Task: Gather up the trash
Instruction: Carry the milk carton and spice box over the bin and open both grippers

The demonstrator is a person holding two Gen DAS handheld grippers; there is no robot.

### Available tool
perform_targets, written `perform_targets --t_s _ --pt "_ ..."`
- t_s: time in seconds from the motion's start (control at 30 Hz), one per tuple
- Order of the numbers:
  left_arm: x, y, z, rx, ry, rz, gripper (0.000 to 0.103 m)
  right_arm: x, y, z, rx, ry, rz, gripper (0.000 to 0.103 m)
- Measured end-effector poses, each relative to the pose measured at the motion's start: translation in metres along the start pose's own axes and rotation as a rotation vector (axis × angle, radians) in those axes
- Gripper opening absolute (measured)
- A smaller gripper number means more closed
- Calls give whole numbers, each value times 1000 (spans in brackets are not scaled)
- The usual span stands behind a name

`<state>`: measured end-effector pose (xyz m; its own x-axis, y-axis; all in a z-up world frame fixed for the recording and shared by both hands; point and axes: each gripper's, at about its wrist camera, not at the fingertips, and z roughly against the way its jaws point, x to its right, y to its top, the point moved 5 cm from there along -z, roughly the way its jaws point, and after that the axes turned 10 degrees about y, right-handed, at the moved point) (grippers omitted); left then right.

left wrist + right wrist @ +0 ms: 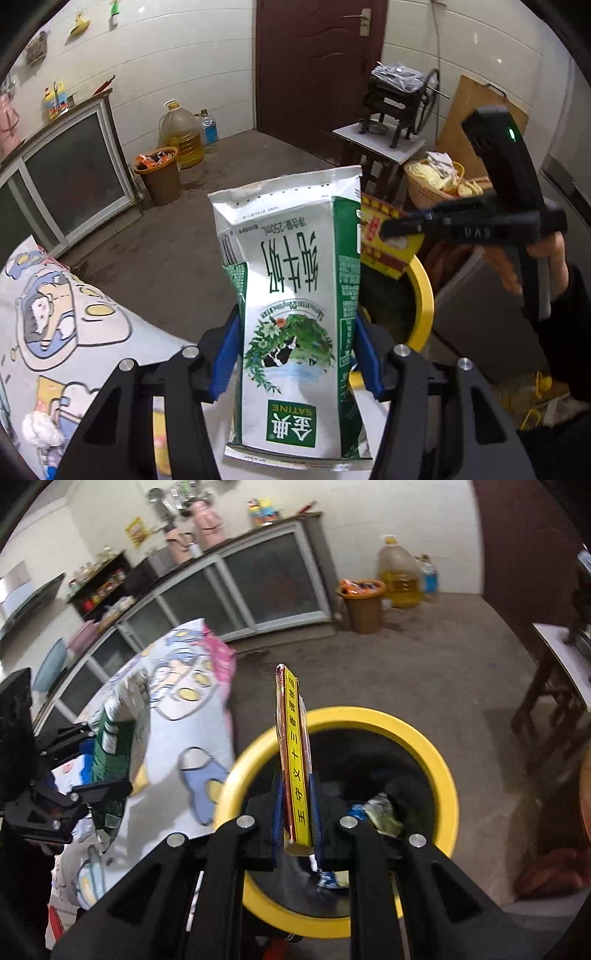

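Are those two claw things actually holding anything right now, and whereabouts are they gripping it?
Yes, both. The left gripper clamps a milk carton by its two side faces, near its logo end. The right gripper pinches a flat yellow packet near its lower end.

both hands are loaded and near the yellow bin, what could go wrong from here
1. The left tool grips the milk carton only near its lower end, with most of it sticking out, so it may tip or slip.
2. The right tool pinches the flat yellow packet on edge over the yellow-rimmed bin; released early, it could catch the rim.
3. With both tools near one opening, they might collide.
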<state>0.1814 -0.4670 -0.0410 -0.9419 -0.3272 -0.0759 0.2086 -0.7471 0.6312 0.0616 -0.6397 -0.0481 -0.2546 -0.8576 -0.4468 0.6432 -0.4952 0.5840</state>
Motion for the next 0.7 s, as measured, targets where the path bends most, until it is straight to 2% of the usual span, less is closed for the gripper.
perform_targets --t_s 0.37,0.7 --pt "32 20 -52 -42 -14 47 53 47 -16 -19 -32 -39 -88 13" --pt "45 24 -71 -65 -38 50 54 66 -20 -27 -55 -28 -148 19"
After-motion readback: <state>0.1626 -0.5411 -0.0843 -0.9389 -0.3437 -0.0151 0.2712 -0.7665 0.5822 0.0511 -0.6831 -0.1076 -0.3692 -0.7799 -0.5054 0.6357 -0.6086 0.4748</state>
